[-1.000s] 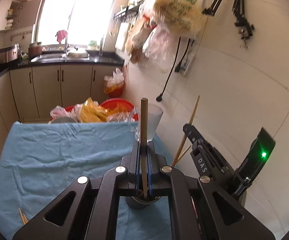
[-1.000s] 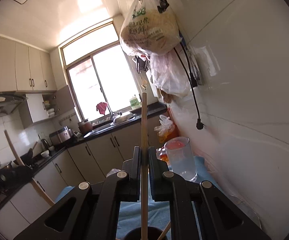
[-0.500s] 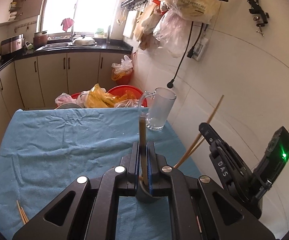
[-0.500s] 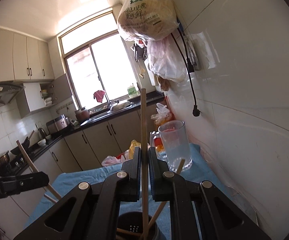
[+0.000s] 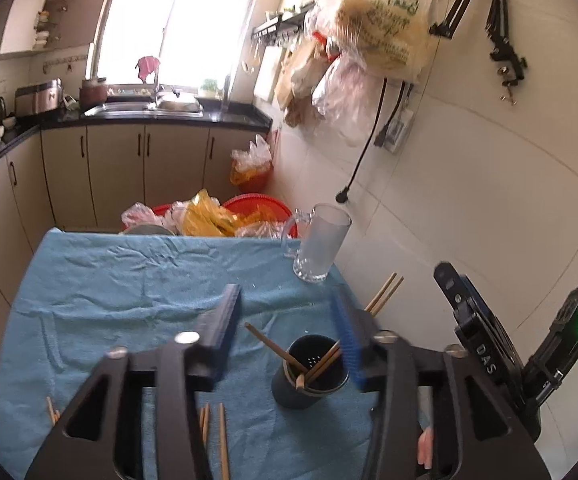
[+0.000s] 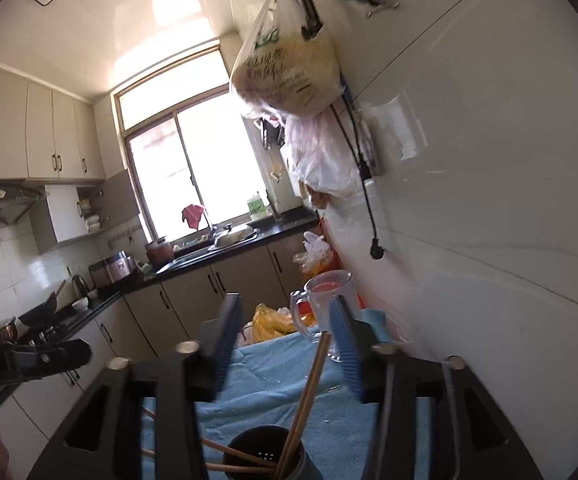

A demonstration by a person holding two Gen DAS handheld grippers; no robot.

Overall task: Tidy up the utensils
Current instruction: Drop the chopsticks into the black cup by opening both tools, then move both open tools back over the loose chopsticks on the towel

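A dark perforated utensil holder stands on the blue cloth and holds several wooden chopsticks. My left gripper is open and empty just above the holder. My right gripper is open and empty above the same holder, where chopsticks lean out of it between the jaws. Loose chopsticks lie on the cloth in front of the holder, and more lie at the left edge. The right gripper's body shows in the left wrist view.
A glass mug stands at the cloth's far right corner by the white tiled wall. Red basins with plastic bags sit beyond the table. Bags hang on the wall above. The left gripper's side shows in the right wrist view.
Both grippers were shut on a chopstick each and have opened. The chopsticks now stand in the holder. Both grippers have drawn back a little from it.
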